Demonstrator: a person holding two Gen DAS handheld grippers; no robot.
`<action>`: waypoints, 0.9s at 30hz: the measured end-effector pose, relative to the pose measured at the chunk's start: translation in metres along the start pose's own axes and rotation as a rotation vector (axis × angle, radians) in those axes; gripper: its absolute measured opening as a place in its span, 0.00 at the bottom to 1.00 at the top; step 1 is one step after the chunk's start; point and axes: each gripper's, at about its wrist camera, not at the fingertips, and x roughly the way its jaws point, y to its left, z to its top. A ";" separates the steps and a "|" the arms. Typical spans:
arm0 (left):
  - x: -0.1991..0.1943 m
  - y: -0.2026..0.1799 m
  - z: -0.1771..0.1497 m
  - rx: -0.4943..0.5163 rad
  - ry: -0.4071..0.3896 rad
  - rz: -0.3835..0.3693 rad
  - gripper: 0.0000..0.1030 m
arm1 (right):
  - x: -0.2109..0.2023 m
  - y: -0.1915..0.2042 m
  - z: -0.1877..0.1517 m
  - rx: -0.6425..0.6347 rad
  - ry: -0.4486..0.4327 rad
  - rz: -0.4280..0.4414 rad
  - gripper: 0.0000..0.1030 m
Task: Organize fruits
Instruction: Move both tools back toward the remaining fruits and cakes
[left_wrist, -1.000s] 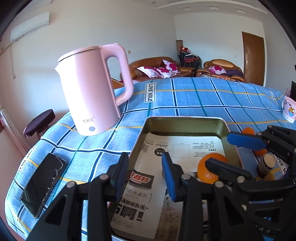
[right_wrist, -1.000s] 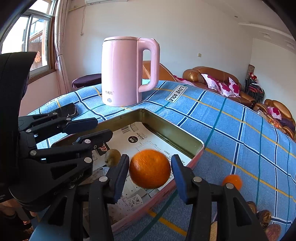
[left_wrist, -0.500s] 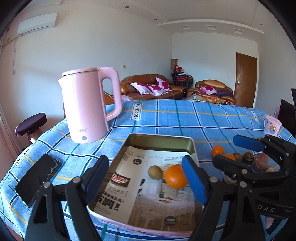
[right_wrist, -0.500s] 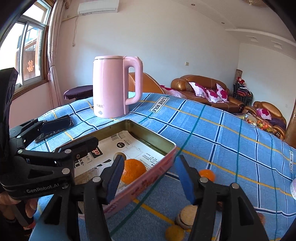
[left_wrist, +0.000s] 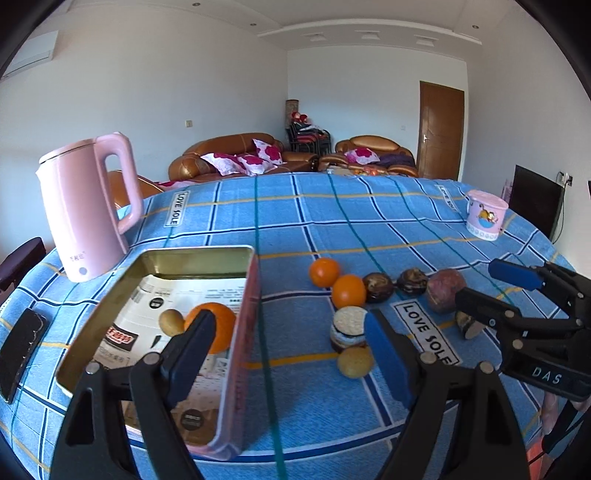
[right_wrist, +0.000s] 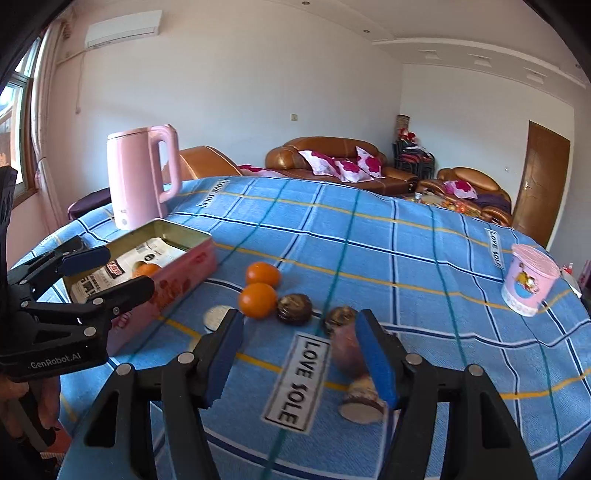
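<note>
1. left wrist view: i am holding my left gripper (left_wrist: 286, 341) wide open and empty over the near side wall of the pink tin (left_wrist: 248, 332), so it is straddling the rim. inside the tin i am counting two fruits: one orange (left_wrist: 218, 325) and one small yellow-green fruit (left_wrist: 170, 322), touching each other on the printed paper lining.
2. same view, out on the blue checked desk (left_wrist: 332, 221): i am counting two loose oranges (left_wrist: 347, 291) touching each other, two dark brown round fruits (left_wrist: 377, 287) just beside them, one purplish fruit (left_wrist: 445, 291), one small yellow fruit (left_wrist: 355, 362), and two cut pieces showing pale faces (left_wrist: 349, 325). my right gripper (left_wrist: 491, 288) is showing open at the right edge.
3. right wrist view: i am keeping my right gripper (right_wrist: 299, 354) wide and empty, low over the desk. the purplish fruit (right_wrist: 343, 347) is lying against the inner side of the right finger (right_wrist: 376, 358), and a cut piece (right_wrist: 360, 400) is lying just below it. the two oranges (right_wrist: 258, 300) are sitting ahead to the left. one pink kettle (right_wrist: 138, 177) and one pink cup (right_wrist: 530, 284) are standing well apart.
4. to do this step well, i am judging that i should shift right until one fruit sits centred between the pads, closing gently so a round fruit is not squirting out, then carrying it over the tin's wall.
</note>
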 end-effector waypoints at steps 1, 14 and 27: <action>0.003 -0.006 -0.001 0.009 0.011 -0.007 0.82 | 0.000 -0.005 -0.004 0.009 0.010 -0.013 0.63; 0.036 -0.036 -0.012 0.082 0.179 -0.093 0.65 | 0.026 -0.036 -0.027 0.092 0.124 -0.035 0.63; 0.052 -0.029 -0.017 0.033 0.285 -0.185 0.31 | 0.041 -0.044 -0.032 0.147 0.227 0.022 0.42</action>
